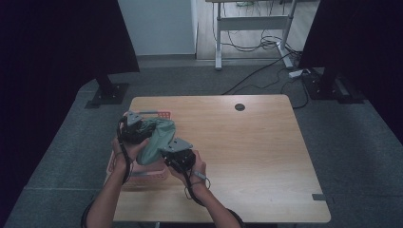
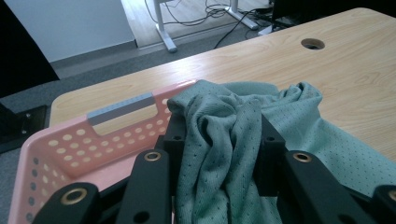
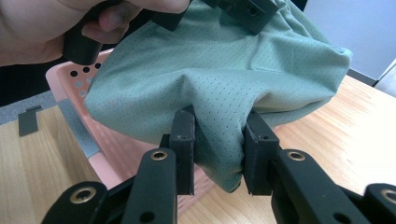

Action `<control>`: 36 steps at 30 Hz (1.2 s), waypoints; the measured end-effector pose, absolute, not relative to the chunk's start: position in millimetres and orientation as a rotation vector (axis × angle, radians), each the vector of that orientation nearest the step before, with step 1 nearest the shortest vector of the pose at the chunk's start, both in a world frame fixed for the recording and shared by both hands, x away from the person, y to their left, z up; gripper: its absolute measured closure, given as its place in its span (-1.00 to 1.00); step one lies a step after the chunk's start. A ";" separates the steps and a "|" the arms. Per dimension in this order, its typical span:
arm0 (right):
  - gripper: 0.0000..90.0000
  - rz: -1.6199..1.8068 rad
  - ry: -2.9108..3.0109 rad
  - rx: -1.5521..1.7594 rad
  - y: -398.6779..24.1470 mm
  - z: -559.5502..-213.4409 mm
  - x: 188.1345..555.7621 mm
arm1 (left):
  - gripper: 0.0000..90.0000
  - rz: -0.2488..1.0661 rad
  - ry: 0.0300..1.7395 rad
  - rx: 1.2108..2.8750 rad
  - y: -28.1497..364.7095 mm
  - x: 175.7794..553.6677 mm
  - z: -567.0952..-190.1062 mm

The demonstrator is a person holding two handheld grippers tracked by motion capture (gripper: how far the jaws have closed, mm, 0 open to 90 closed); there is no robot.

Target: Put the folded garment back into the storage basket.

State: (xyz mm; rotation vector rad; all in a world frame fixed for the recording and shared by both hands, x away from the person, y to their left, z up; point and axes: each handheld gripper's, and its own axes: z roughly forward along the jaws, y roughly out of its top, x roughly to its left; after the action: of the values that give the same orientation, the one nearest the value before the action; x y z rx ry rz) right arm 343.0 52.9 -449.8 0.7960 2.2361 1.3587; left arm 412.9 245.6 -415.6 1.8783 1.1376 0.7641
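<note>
Dim, soft overhead view (closeups sharper)

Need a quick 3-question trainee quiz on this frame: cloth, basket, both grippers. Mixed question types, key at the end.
1. True or false: the green cloth lies flat on the table.
2. What does the right gripper hold? A) the basket's handle B) a fold of the green cloth C) nothing
3. What colour is the perforated basket beside the left gripper?

Key:
1. False. It hangs bunched between the two grippers, over the basket.
2. B. Both jaws pinch the cloth, as the right gripper view shows.
3. Pink, with a grey handle strip.
</note>
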 end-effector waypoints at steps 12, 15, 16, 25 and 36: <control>0.54 1.388 2.255 0.803 68.5 -458.3 347.8 | 0.44 0.781 1.154 1.893 255.3 414.6 -422.4; 0.54 1.380 2.264 0.794 73.3 -460.6 349.4 | 0.44 0.786 1.160 1.900 259.2 415.9 -423.8; 0.54 1.381 2.267 0.792 74.8 -461.1 350.3 | 0.44 0.789 1.163 1.898 260.4 416.1 -424.0; 0.53 1.378 2.289 0.790 90.8 -466.3 358.1 | 0.44 0.796 1.200 1.898 275.0 420.3 -431.0; 0.47 1.366 2.316 0.804 101.6 -474.4 362.6 | 0.41 0.788 1.234 1.892 284.9 422.7 -441.0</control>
State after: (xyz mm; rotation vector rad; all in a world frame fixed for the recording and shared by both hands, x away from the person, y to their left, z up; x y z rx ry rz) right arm 362.6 101.6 -474.4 0.8041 2.3165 1.3658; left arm 422.7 284.9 -441.0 1.8921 1.2341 0.7879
